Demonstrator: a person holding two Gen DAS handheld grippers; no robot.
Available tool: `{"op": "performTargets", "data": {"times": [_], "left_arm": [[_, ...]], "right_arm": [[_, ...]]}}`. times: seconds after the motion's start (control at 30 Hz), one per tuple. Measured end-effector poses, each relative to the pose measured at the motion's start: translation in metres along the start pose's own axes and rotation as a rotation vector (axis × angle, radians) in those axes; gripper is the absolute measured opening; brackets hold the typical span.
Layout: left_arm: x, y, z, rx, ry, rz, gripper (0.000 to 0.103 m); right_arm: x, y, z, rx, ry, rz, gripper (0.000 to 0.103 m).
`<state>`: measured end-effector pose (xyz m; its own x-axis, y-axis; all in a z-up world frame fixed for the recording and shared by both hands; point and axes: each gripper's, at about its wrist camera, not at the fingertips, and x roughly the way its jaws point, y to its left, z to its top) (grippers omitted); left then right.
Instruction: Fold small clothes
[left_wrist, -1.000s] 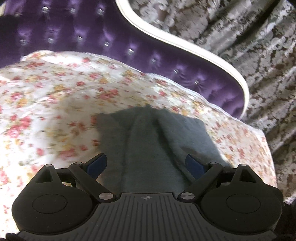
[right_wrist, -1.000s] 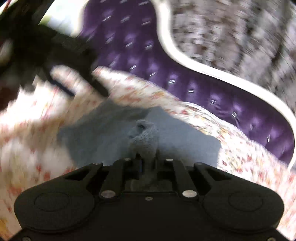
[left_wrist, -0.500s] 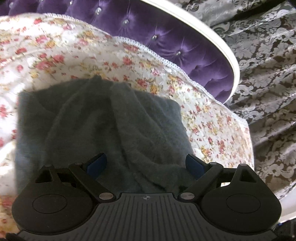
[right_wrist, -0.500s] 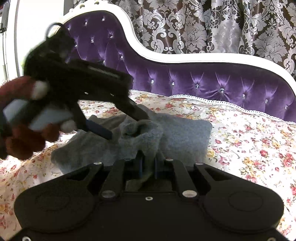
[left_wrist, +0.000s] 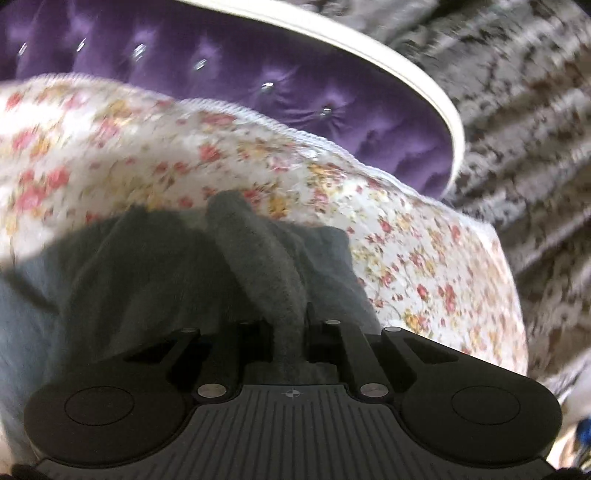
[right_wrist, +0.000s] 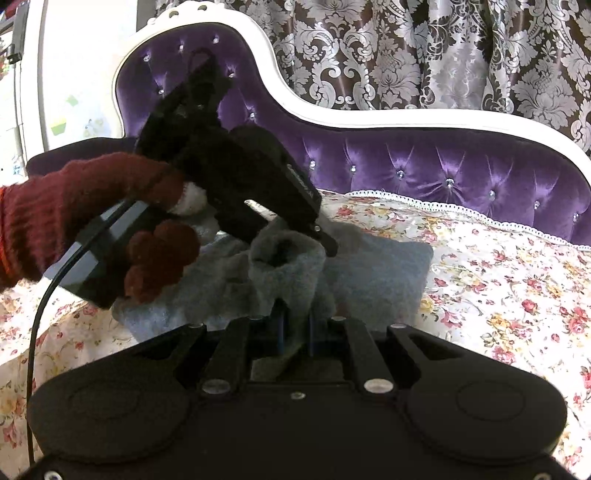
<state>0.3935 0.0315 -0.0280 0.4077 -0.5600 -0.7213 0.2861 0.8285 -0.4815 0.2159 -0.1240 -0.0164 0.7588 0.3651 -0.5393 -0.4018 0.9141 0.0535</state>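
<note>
A small grey fleece garment (left_wrist: 140, 273) lies on the floral sheet (left_wrist: 147, 155) of a purple sofa. My left gripper (left_wrist: 290, 325) is shut on a raised ridge of the garment, which runs up between its fingers. In the right wrist view the garment (right_wrist: 376, 273) lies ahead, and my right gripper (right_wrist: 295, 328) is shut on a bunched, lifted fold of it (right_wrist: 284, 273). The left gripper body (right_wrist: 236, 181), held by a hand in a dark red glove (right_wrist: 92, 229), reaches down to the same fold from the left.
The tufted purple sofa back (right_wrist: 424, 166) with its white frame (right_wrist: 369, 118) curves behind the sheet. Patterned grey curtains (right_wrist: 443, 51) hang behind it. The floral sheet (right_wrist: 498, 295) extends to the right of the garment.
My left gripper was open over the garment and has now shut on a ridge of it. My right gripper stays shut on its fold. The left view is now blurred by motion.
</note>
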Motion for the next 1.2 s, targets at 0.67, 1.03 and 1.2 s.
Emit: {"op": "performTargets", "data": {"times": [0.67,1.03,1.2], "left_arm": [[-0.044,0.087,-0.001,0.037,0.019,0.185,0.019],[-0.066,0.1,-0.019,0.016,-0.029,0.226,0.044],[-0.095,0.096,-0.03,-0.007,-0.084,0.264,0.044]], "right_arm": [[0.078,0.112,0.009,-0.184,0.094,0.19,0.016],[0.056,0.11,-0.005,-0.187,0.105,0.321,0.044],[0.026,0.101,-0.003,-0.147,0.081,0.337,0.048]]}}
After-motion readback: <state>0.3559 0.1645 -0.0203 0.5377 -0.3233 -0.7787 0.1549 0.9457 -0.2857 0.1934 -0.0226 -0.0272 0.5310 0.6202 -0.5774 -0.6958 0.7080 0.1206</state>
